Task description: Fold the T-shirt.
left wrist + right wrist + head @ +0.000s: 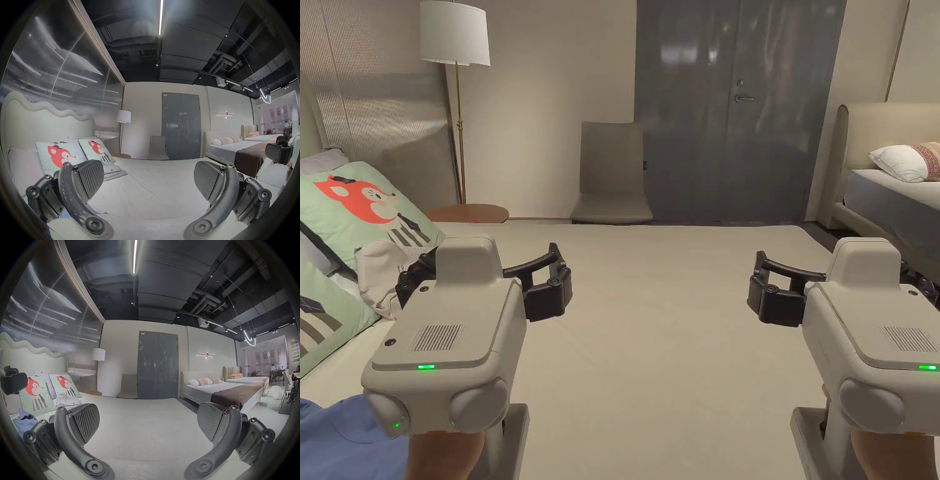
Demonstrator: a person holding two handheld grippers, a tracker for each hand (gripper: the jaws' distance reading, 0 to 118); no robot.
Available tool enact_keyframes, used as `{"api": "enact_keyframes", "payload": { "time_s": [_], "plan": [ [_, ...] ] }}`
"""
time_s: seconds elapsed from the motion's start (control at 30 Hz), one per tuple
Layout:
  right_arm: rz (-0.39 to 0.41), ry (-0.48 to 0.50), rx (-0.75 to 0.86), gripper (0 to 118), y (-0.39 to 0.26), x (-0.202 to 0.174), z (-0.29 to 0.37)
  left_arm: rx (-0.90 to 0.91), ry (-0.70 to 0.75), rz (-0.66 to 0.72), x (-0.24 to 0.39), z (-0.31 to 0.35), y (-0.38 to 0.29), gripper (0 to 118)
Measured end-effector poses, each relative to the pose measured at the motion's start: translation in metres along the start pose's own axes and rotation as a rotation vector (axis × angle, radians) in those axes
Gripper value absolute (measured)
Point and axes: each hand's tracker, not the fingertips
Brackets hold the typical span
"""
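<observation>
Blue T-shirt (24, 419), crumpled, beside fox pillow (34, 395)

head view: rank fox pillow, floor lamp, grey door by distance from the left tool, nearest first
1. Fox pillow: on the bed, just left of the left tool.
2. Floor lamp: standing beyond the bed's far left corner.
3. Grey door: in the back wall, ahead and to the right.

head: above bed (675, 350), facing door (737, 112) | gripper views: low, same way
</observation>
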Motion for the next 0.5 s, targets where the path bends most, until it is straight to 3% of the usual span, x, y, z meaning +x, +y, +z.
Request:
{"api": "enact_keyframes", "payload": {
  "time_s": [0.5],
  "plan": [
    [0.004, -0.002, -0.001, 118, -0.0011, -0.0008, 0.0008, -0.003, -0.002, -0.006, 0.0004, 0.0015, -0.0003, 111]
  ]
}}
